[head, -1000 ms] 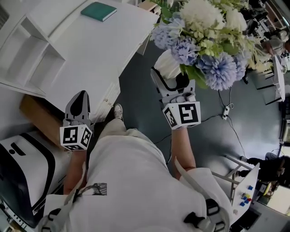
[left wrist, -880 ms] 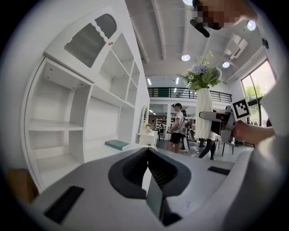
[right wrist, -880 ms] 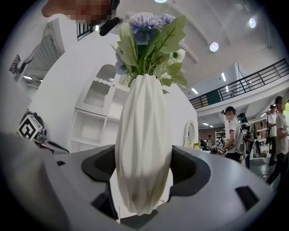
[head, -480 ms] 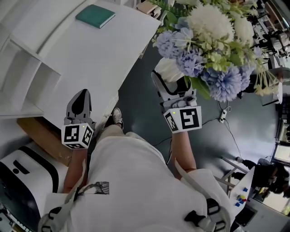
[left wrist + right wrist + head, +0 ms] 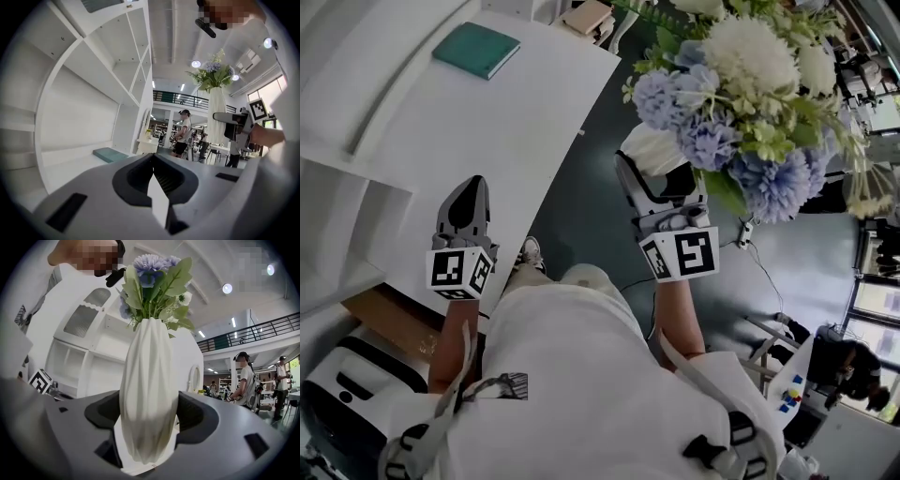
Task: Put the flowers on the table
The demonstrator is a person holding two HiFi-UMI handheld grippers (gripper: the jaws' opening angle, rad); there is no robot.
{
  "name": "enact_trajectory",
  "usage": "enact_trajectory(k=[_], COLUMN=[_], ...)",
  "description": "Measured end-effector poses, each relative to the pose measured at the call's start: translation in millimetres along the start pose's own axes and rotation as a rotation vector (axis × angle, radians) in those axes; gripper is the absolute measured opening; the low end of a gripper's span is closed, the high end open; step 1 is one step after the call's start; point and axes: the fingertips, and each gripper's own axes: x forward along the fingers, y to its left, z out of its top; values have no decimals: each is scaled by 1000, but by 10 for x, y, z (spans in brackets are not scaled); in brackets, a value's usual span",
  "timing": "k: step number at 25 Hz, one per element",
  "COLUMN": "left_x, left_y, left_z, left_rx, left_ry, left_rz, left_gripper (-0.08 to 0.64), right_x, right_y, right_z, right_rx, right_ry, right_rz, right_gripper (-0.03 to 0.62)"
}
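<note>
Vase [image 5: 149, 390] of flowers [image 5: 741, 103] held by the right hand-held gripper [image 5: 150, 427], off the surface [image 5: 487, 131].
We see its jaws clamped on the white twisted-rib vase. It's upright, with blue, white and green blooms, in the air just beside the white surface's edge. The left hand-held gripper [image 5: 153, 187] is clenched, nothing in it. A teal book [image 5: 475, 50] lies on the surface.

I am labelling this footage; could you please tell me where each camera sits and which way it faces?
Head view: on the person's head, facing steeply down at the table, left gripper, right gripper and vase; shirt and forearms show.
Left gripper view: on the left gripper, facing along its shut, empty jaws toward the shelves and teal book.
Right gripper view: on the right gripper, facing along jaws clamped on the vase; the shirt shows.
Shared: the vase of flowers, in all three.
</note>
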Motion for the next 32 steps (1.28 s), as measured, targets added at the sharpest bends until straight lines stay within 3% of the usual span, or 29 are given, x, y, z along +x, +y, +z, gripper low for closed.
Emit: enact_trajectory(k=[8, 14, 19, 28, 32], left_x=[68, 45, 93, -89, -280], left_y=[-110, -48, -287, -291, -265], left_z=[19, 135, 95, 448, 656], left_rx=[-10, 38, -11, 96, 139], left_ry=[-30, 0, -27, 6, 20], left_rz=[-9, -36, -63, -100, -71], left_gripper=[15, 15, 15, 15, 15], right_x=[14, 36, -33, 35, 82], right_y=[-22, 73, -24, 125, 252], right_z=[-20, 5, -22, -25, -14], right_rx=[-4, 30, -11, 38, 86], right_ry=[-6, -23, 11, -18, -28], right_rz=[9, -10, -20, -34, -10], right_gripper=[360, 360, 360, 360, 360])
